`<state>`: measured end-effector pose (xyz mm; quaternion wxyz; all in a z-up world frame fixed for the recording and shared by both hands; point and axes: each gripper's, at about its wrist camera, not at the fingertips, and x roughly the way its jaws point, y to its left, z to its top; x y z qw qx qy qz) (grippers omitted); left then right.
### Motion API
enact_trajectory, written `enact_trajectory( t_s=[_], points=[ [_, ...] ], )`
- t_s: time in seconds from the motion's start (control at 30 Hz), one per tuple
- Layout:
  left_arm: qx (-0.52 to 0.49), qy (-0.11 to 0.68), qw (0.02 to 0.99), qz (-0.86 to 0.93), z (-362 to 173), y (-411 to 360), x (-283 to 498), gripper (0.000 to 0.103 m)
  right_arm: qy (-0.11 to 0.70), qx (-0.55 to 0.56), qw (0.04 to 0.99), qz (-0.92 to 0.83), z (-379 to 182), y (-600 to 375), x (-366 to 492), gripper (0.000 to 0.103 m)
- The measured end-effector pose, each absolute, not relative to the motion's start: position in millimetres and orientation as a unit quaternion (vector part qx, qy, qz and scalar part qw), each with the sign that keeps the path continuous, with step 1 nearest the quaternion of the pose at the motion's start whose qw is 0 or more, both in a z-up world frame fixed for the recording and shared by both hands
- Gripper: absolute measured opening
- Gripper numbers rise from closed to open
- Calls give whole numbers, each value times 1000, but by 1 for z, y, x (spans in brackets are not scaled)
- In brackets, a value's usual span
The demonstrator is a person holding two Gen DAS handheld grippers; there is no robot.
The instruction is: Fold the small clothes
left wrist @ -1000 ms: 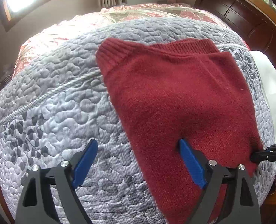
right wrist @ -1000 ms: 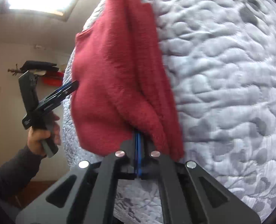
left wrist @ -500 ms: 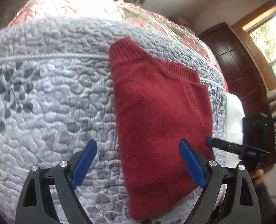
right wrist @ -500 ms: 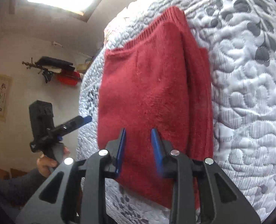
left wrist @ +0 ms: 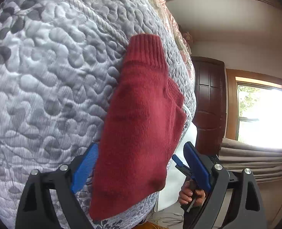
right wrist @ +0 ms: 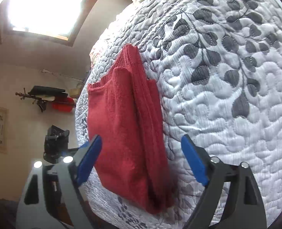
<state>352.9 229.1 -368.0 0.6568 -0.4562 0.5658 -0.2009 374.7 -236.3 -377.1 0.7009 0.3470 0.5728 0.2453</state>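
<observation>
A dark red knitted sweater (left wrist: 139,126) lies folded on the grey quilted bedspread (left wrist: 51,72), its ribbed cuff pointing away from me. My left gripper (left wrist: 141,168) is open, with its blue pads on either side of the sweater's near end, not touching it. In the right wrist view the folded sweater (right wrist: 125,129) shows stacked layers along its right edge. My right gripper (right wrist: 141,160) is open, its blue pads straddling the sweater's near edge. The other gripper (right wrist: 55,145) shows at the left there, and a hand (left wrist: 190,194) holds the right gripper in the left wrist view.
The bedspread's front edge (left wrist: 121,223) runs just below the sweater. A dark wooden headboard (left wrist: 209,103) and a bright window (left wrist: 261,116) stand to the right. A white sheet (left wrist: 179,171) hangs at the bed's side. A wall rack (right wrist: 45,97) with red and black things hangs at the left.
My right gripper let go of the sweater's edge and opened wide. The sweater now lies flat and folded. Both grippers swung round toward the sweater's near end.
</observation>
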Motion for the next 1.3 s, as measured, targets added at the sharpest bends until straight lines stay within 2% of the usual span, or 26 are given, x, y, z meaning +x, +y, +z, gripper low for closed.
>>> enact_trajectory(
  t_s=[0.23,0.63,0.67,0.7,0.77,0.8,0.9,0.97,1.1,1.3],
  points=[
    [-446,590,631,-235,-392,214,372,91,634,329,645,272,-411,-198,407,91],
    [-412,636,602,-251,-431,163,381,91,650,294,640,284,-418,-164,418,98],
    [-416,632,605,-249,-431,162,382,89,648,292,644,282,-417,-163,417,93],
    [-417,628,610,-245,-428,162,383,84,648,284,649,278,-416,-162,416,68],
    [-401,635,619,-232,-428,158,385,62,644,292,651,277,-416,-161,415,53],
    [-406,635,616,-228,-429,159,387,57,639,291,657,275,-413,-159,413,49],
    [-397,638,619,-230,-420,161,388,48,624,277,680,269,-395,-154,404,46],
    [-385,637,626,-235,-410,163,386,45,614,280,688,267,-384,-149,399,46],
    [-368,622,648,-240,-378,176,375,44,599,274,700,276,-362,-125,387,45],
    [-365,598,677,-224,-328,239,327,44,584,264,696,322,-334,-60,365,45]
  ],
)
